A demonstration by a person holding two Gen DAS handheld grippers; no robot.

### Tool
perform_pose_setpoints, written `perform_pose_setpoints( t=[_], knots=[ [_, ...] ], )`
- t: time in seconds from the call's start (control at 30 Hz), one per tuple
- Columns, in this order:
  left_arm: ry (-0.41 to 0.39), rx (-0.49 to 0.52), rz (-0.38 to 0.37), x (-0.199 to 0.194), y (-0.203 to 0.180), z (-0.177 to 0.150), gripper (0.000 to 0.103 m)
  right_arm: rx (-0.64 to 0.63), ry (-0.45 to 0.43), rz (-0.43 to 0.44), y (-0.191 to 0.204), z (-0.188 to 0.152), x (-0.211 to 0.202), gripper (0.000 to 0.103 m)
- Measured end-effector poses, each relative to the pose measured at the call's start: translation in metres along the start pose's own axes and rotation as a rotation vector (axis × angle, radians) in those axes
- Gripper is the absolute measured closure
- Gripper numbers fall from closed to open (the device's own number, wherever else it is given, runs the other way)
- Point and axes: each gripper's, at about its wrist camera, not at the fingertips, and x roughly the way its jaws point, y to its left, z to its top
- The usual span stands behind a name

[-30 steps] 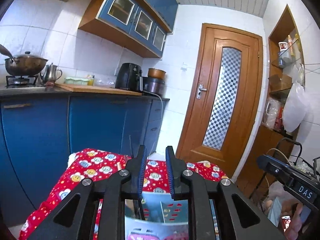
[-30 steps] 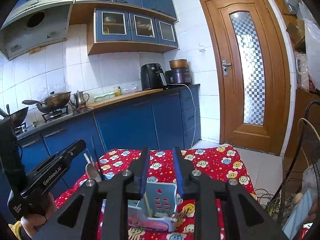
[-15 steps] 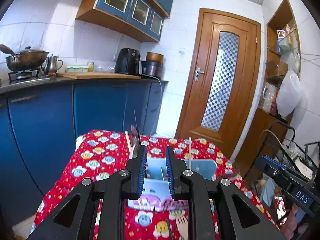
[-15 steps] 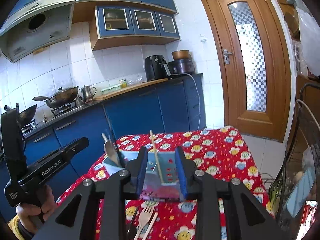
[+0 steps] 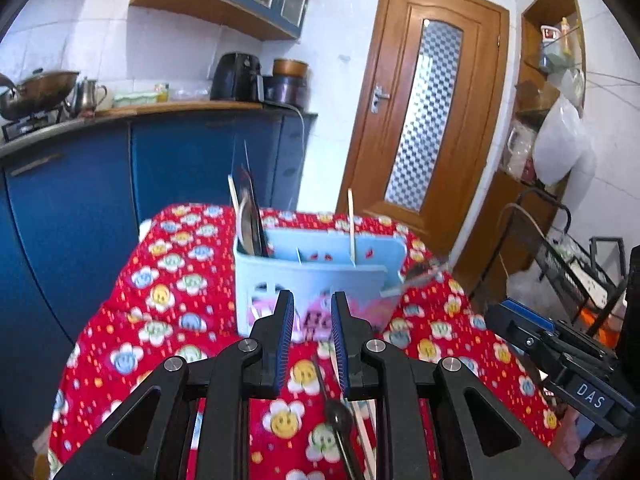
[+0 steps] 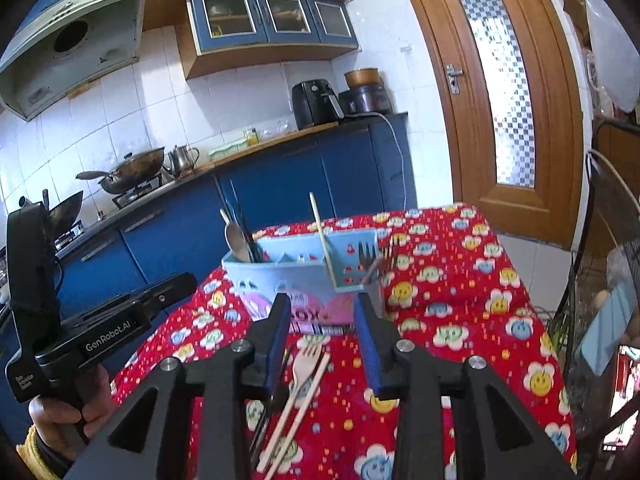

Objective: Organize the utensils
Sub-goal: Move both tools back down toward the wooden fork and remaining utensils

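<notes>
I am tilting both grippers, left point(image 5: 308, 336) and right point(image 6: 322, 336), down from the caddy point(image 6: 296, 276) toward the fork point(image 6: 306, 364) lying on the cloth point(image 6: 460, 320), jaws apart and empty, ready for picking.

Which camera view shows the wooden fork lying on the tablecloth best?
The right wrist view: the wooden fork lies whole between the open right gripper fingers, tines toward the utensil holder. In the left wrist view the left gripper covers that area; no fork is recognizable.
</notes>
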Motion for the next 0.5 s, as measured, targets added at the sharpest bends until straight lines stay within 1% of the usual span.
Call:
perform_pose_setpoints(
  t=[0.2, 0.33, 0.5],
  knots=[
    [0.083, -0.013, -0.002, 0.009, 0.002, -0.018, 0.084, 0.030, 0.053, -0.006, -0.010, -0.019, 0.005, 0.066],
    [0.159, -0.022, -0.010, 0.021, 0.003, -0.031, 0.084, 0.050, 0.087, -0.007, -0.018, -0.029, 0.010, 0.064],
    [0.237, -0.034, -0.025, 0.034, 0.003, -0.045, 0.084, 0.069, 0.121, -0.008, -0.026, -0.039, 0.017, 0.063]
  ],
)
